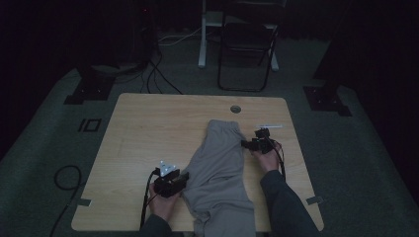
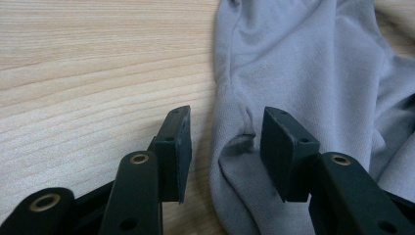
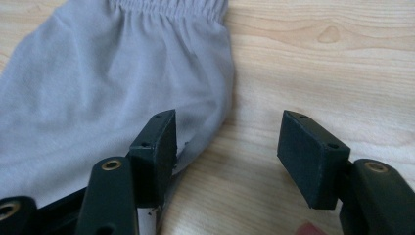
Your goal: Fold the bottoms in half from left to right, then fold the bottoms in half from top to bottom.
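A grey garment [image 1: 220, 168] with an elastic waistband lies along the middle of the wooden table [image 1: 148, 128], its lower end hanging over the front edge. My left gripper [image 1: 185, 177] is at the cloth's left edge near the front. In the left gripper view its jaws [image 2: 226, 127] stand open astride a fold of the garment [image 2: 303, 73], with the pads clear of it. My right gripper [image 1: 245, 143] is at the cloth's right edge. In the right gripper view it [image 3: 227, 137] is open: one jaw rests over the garment's [image 3: 112, 73] edge, the other over bare wood [image 3: 318, 58].
A small white strip [image 1: 272, 126] lies on the table just behind the right gripper, and a round cable hole [image 1: 235, 108] sits near the far edge. Beyond the table stand a folding chair [image 1: 247, 44] and a white post [image 1: 202, 34]. Cables [image 1: 158, 74] run over the floor.
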{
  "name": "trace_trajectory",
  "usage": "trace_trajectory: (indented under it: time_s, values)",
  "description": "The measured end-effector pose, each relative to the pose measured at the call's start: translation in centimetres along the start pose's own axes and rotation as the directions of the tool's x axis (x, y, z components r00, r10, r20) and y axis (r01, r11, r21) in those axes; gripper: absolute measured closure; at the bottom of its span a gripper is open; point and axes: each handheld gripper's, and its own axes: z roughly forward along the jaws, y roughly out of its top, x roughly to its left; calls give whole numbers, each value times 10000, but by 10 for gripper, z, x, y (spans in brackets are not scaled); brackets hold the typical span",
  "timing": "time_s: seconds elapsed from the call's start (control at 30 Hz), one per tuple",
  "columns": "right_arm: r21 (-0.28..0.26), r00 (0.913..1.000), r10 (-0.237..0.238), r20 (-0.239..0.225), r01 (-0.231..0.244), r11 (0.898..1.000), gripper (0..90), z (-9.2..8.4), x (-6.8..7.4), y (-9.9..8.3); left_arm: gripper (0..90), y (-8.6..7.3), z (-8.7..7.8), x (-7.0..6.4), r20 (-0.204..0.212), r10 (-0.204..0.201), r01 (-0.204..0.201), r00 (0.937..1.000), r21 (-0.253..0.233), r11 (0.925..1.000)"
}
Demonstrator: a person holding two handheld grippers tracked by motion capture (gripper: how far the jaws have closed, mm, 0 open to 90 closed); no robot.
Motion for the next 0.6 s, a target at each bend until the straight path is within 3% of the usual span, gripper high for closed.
trace_trajectory:
  time_s: [0.17,0.4,0.6]
  values:
    - [125,10000,-49,55,48,9999,354,-3,0,-1,550,0,0,0,22,-8,8,10000,-4,10000]
    - [-200,9998,-214,50,215,9996,329,-11,2,1,538,0,-1,1,106,11,-9,9999,-194,9998]
    - [-270,9990,-426,-138,422,9987,324,-13,2,2,500,13,-1,5,128,170,-164,9998,-425,9990]
